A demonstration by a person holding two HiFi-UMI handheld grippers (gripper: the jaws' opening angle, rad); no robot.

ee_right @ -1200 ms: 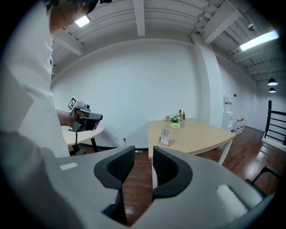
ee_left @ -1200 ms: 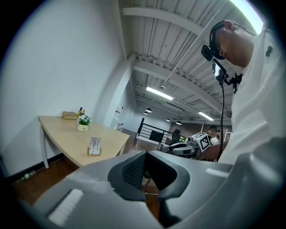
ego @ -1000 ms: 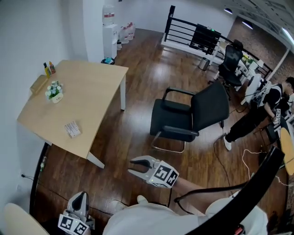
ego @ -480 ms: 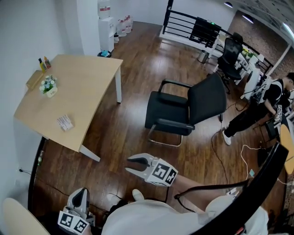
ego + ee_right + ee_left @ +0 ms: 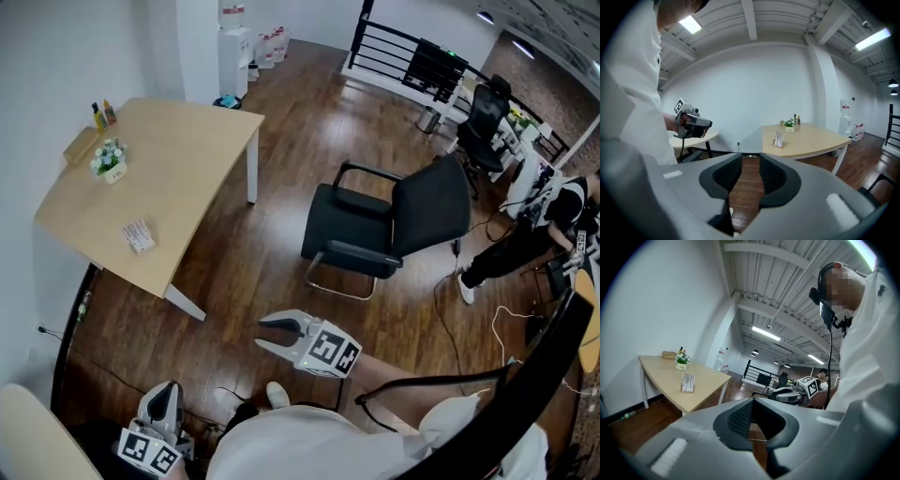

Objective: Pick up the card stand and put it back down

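Card stand (image 5: 138, 236) sits near the tabletop's (image 5: 187, 178) closest edge, well apart from both grippers. Right gripper (image 5: 263, 335) is empty, jaws apart but closing. Left gripper (image 5: 164, 389) hangs low, jaws together on nothing, probably just carried until the table's within reach.

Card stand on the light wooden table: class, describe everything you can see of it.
The small white rectangular card stand stands upright, seemingly leaning a little, on the light wooden table, toward its near edge. Its face carries rows of dark print too small to read. Only the tabletop touches it; the small white flower pot sits well apart.
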